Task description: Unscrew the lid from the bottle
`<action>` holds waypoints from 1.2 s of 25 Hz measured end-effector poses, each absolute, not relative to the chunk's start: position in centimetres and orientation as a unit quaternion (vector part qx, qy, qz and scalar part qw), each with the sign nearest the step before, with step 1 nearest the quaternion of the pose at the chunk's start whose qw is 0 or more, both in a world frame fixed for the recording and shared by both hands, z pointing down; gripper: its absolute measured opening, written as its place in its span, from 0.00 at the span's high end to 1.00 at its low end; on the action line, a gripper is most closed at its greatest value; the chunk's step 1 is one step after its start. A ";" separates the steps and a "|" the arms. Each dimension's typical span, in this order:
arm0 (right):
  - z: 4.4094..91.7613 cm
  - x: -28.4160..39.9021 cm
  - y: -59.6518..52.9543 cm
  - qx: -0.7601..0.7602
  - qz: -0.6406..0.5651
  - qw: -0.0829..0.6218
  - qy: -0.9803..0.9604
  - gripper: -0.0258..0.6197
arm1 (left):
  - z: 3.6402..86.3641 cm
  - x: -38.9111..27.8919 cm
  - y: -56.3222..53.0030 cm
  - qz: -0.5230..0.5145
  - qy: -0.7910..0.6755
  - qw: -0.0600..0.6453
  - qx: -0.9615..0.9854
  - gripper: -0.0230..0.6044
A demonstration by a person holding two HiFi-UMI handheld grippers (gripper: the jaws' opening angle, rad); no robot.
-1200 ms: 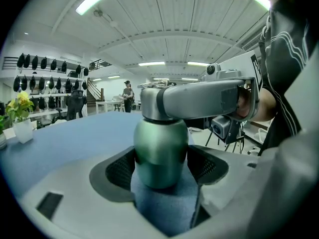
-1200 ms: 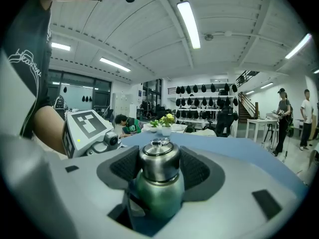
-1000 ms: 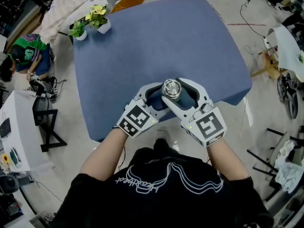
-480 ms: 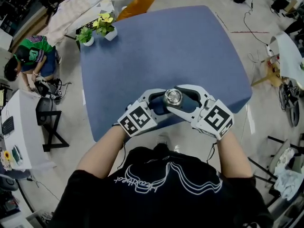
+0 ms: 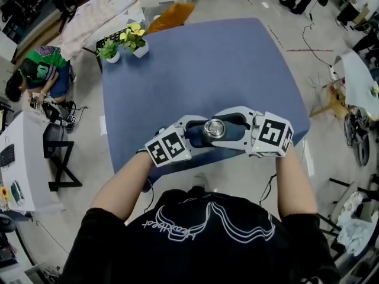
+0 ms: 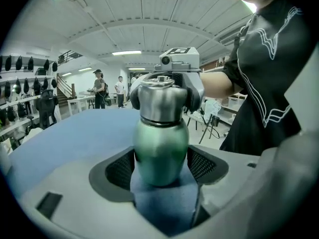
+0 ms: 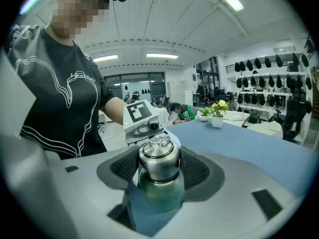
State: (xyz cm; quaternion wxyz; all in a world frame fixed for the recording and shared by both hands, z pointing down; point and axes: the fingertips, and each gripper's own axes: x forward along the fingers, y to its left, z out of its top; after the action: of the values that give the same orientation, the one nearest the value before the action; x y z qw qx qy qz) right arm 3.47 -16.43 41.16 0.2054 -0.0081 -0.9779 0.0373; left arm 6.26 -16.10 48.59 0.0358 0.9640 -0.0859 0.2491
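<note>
A green bottle [image 6: 160,151] with a steel lid [image 5: 214,128] stands upright near the front edge of the blue table [image 5: 195,64]. My left gripper [image 5: 200,135] comes in from the left and is shut on the green body, whose sides press into the black pads [image 6: 119,169]. From the right, my right gripper [image 5: 224,126] is shut on the steel lid [image 7: 158,157], higher up than the left one. In the left gripper view the right gripper [image 6: 172,83] wraps the lid [image 6: 160,101] from behind. The bottle's base is hidden in both gripper views.
Two small potted plants [image 5: 124,45] stand at the table's far left corner. The table's front edge [image 5: 195,158] lies just below the grippers, close to the person's body. A person in green [image 5: 41,67] crouches on the floor at the left, beside a white desk [image 5: 21,158].
In the head view my right gripper has swung counter-clockwise around the lid, its marker cube moving from near the person out to the right. The left gripper still holds the bottle in place.
</note>
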 end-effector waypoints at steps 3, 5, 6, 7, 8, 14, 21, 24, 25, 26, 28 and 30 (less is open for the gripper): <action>41.1 3.3 -16.4 -0.040 0.037 0.210 -0.976 0.55 | 48.5 6.1 -16.1 0.247 -0.069 0.033 0.966 0.45; 41.0 3.2 -16.4 -0.055 0.040 0.213 -0.975 0.55 | 48.4 6.0 -16.2 0.248 -0.059 0.033 0.966 0.45; 40.9 3.2 -16.4 -0.061 0.041 0.215 -0.974 0.55 | 48.4 6.0 -16.2 0.249 -0.055 0.032 0.966 0.45; 40.9 3.1 -16.4 -0.066 0.040 0.217 -0.973 0.55 | 48.4 6.0 -16.2 0.250 -0.051 0.031 0.966 0.45; 40.9 3.1 -16.3 -0.069 0.038 0.218 -0.973 0.55 | 48.4 6.0 -16.1 0.250 -0.049 0.031 0.967 0.45; 40.8 3.2 -16.4 -0.062 0.029 0.210 -0.975 0.55 | 48.3 6.1 -16.2 0.247 -0.052 0.028 0.967 0.45; 40.3 3.2 -16.9 0.055 0.040 0.181 -0.981 0.46 | 48.3 6.0 -16.0 0.248 -0.088 0.037 0.964 0.45; 39.8 3.0 -16.6 0.105 0.041 0.159 -0.981 0.45 | 48.2 5.8 -16.1 0.248 -0.108 0.042 0.962 0.45; 39.8 3.0 -16.5 0.123 0.039 0.156 -0.979 0.46 | 48.2 5.8 -16.2 0.248 -0.115 0.043 0.961 0.45; 39.9 3.1 -16.4 0.143 0.034 0.156 -0.977 0.46 | 48.2 5.8 -16.2 0.247 -0.123 0.044 0.960 0.45; 40.0 3.3 -16.4 0.184 0.026 0.156 -0.970 0.47 | 48.2 5.8 -16.2 0.246 -0.138 0.047 0.958 0.45; 40.1 3.4 -16.4 0.221 0.026 0.146 -0.964 0.48 | 48.3 5.9 -16.2 0.242 -0.151 0.050 0.957 0.45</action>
State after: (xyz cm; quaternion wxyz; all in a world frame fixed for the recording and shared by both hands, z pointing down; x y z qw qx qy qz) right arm 3.44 -16.45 40.14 0.1459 0.2212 -0.9639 0.0258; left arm 5.90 -16.17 48.27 0.0502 0.9571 -0.1505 0.2424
